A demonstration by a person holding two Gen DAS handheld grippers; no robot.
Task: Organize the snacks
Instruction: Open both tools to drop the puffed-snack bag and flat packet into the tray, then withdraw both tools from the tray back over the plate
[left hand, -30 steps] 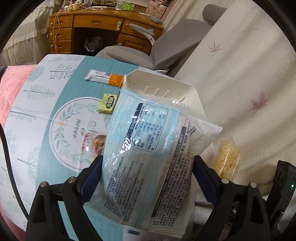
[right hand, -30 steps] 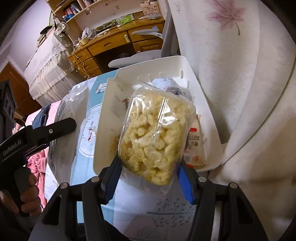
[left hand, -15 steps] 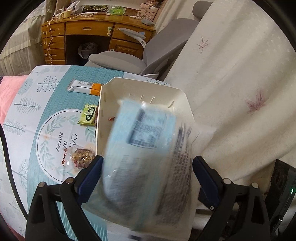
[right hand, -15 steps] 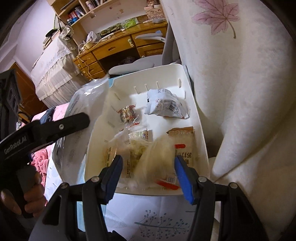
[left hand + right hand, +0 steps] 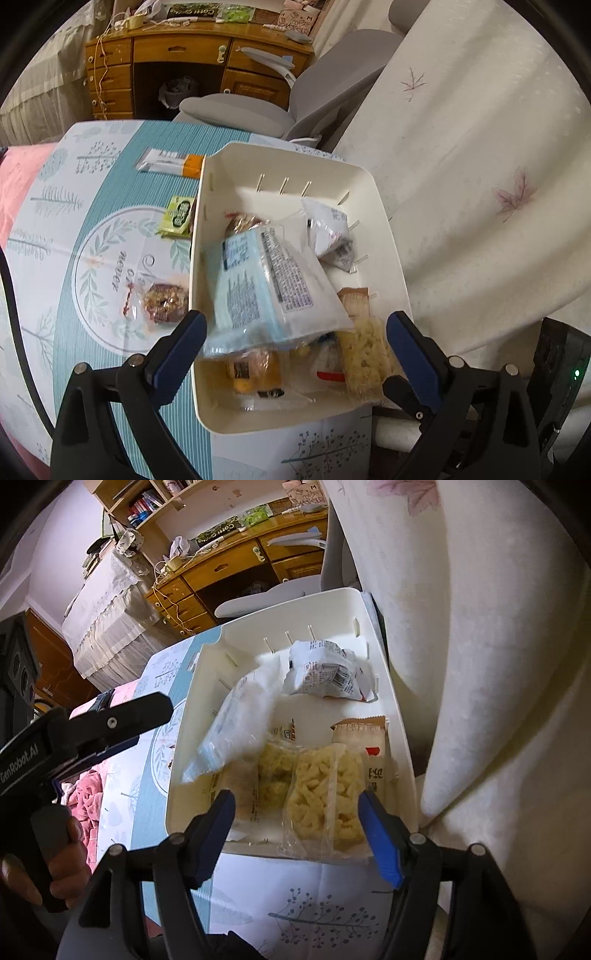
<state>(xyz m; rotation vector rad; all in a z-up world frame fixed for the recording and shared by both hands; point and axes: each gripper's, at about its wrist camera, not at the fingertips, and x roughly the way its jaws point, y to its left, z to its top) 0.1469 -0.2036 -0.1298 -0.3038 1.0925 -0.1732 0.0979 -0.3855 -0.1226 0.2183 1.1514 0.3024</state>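
Left gripper (image 5: 295, 334): angled down over bin, jaws wide, just been opening, holding nothing.
Right gripper (image 5: 297, 814): angled down, jaws parted, just been opening, empty.
Blue packet (image 5: 266, 288): in white bin (image 5: 388, 221), long axis slanted, leaning on snacks.
Puffed-snack bag (image 5: 325, 794): bin's near end, lengthwise.

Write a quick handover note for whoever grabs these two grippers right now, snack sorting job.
Left gripper: open, nothing held; its jaws have just been opening, and the pale blue packet lies in the white bin.
Right gripper: open, jaws just widened; the yellow puffed-snack bag sits loose at the bin's near end.
Done: several snacks are in the bin, including a crumpled white packet.
Left: three snacks remain on the tablecloth beside the bin: orange-ended bar, green packet, nut cluster.
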